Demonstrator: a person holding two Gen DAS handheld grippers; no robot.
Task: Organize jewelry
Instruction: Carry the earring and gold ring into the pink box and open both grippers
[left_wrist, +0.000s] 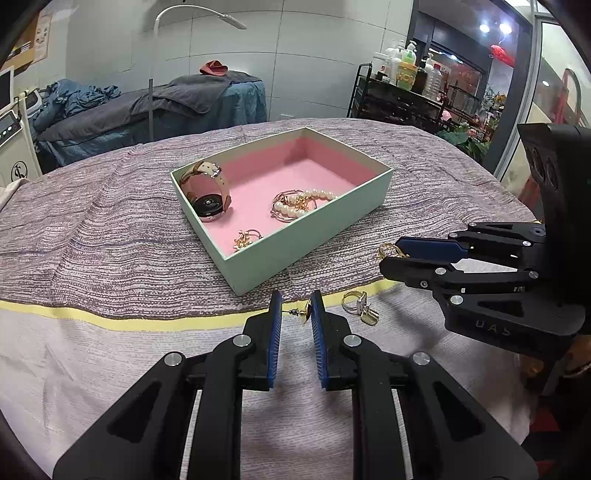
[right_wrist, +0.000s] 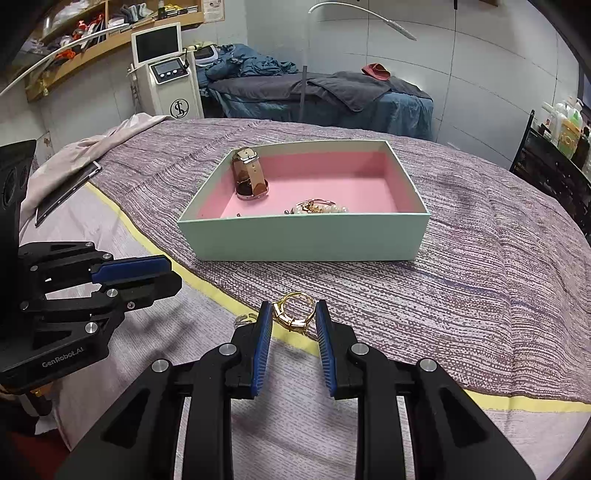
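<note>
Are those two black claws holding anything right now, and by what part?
Left hand-held gripper pinches a gold stud earring, post and disc between its pads. Right hand-held gripper grips a gold ring by its sides.

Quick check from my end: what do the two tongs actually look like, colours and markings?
Both tongs, left and right, are matte black plastic linkages with silver pivot screws and ribbed blue pads on the inner finger faces. White lettering on the left body reads GenRobot.AI. No cables or sleeves are visible.
</note>
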